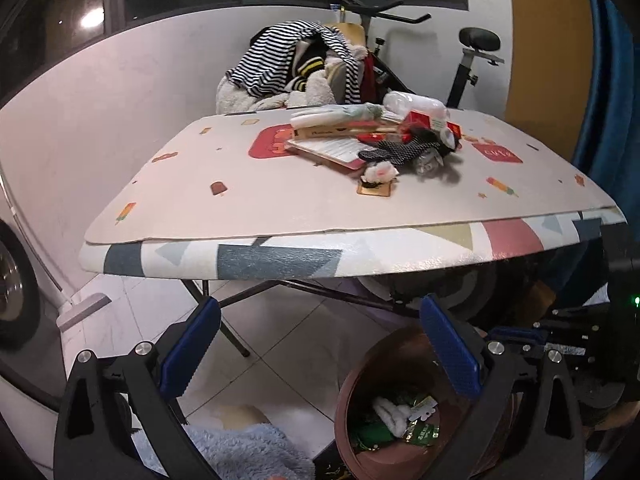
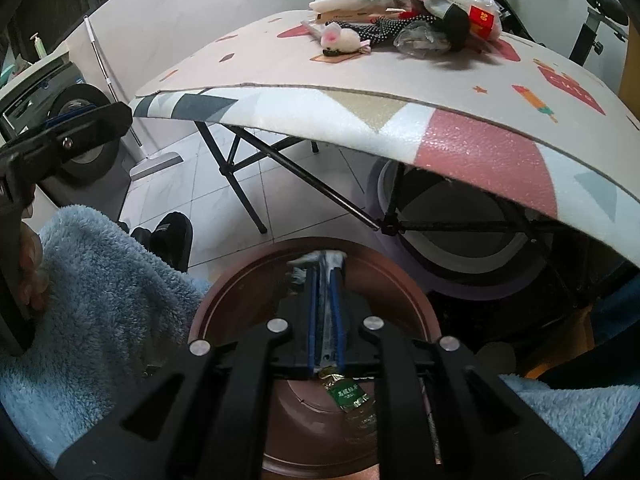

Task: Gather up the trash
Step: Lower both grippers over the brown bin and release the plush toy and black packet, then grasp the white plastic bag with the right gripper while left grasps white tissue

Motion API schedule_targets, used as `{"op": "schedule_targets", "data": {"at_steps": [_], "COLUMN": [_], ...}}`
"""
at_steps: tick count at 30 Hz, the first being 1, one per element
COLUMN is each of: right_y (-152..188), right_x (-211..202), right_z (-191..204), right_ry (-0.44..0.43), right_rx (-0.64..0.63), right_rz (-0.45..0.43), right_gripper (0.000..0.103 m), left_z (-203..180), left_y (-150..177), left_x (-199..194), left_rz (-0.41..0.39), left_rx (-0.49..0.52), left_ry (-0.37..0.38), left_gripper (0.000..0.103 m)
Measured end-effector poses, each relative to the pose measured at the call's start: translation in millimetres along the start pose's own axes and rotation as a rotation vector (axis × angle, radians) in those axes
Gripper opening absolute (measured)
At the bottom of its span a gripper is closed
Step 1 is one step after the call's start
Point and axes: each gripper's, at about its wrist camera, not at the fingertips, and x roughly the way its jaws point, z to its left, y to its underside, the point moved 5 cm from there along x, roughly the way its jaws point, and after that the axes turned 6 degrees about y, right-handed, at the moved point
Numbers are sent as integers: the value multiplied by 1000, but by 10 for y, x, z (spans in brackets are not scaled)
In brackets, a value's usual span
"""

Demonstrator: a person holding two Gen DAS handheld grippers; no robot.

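A brown trash bin (image 1: 352, 412) stands on the floor below the table's front edge, with green wrappers and white tissue (image 1: 394, 416) inside. My left gripper (image 1: 320, 344) is open and empty above the floor beside the bin. My right gripper (image 2: 325, 280) is shut on a thin silvery wrapper (image 2: 326, 320) right over the bin's rim (image 2: 248, 276). A pile of trash (image 1: 384, 136) lies on the table's far side: boxes, a clear bottle, red packets, a dotted cloth. It also shows in the right wrist view (image 2: 420, 20).
The folding table (image 1: 200, 256) has a patterned mat and black legs (image 2: 248, 196). A small plush mouse (image 2: 340, 38) lies on a card. Clothes (image 1: 288, 60) and an exercise bike (image 1: 472, 64) stand behind. A blue fleece sleeve (image 2: 100, 280) is at the left.
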Motion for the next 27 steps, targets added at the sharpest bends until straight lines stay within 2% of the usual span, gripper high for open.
{"op": "schedule_targets", "data": {"at_steps": [3,4,5,7,11,19,23,27], "right_y": [2,0,-4,-31,-38,-166,-364,-679], "right_x": [-5,-9,-25,-89,-96,-251,-367,-518], "right_z": [-11,-17,-31,-46,-92,-217,-372,-592], "right_ry": [12,17,26,51,66,117,50,87], "right_rx": [5,8,14,23,34,68,110,137], "right_rz": [-2,-5,-14,-55,-60,-105,-132,-198], "right_gripper": [19,29,58,90,97,97,97,97], "left_z": [-13,-11,2,36,143,272,326,365], "left_y": [0,0,2,7,9,-41,-199,-481], "left_x": [14,22,27,34,35,11,-23,-12], "left_rz": [2,2,2,3,-3,-15,-55,-90], "left_rx": [-2,-11,-20,-49,-111,-182,-199,-188], "left_ry": [3,6,9,15,23,40,62,66], "left_gripper": [97,97,97,97,97,97,97,97]}}
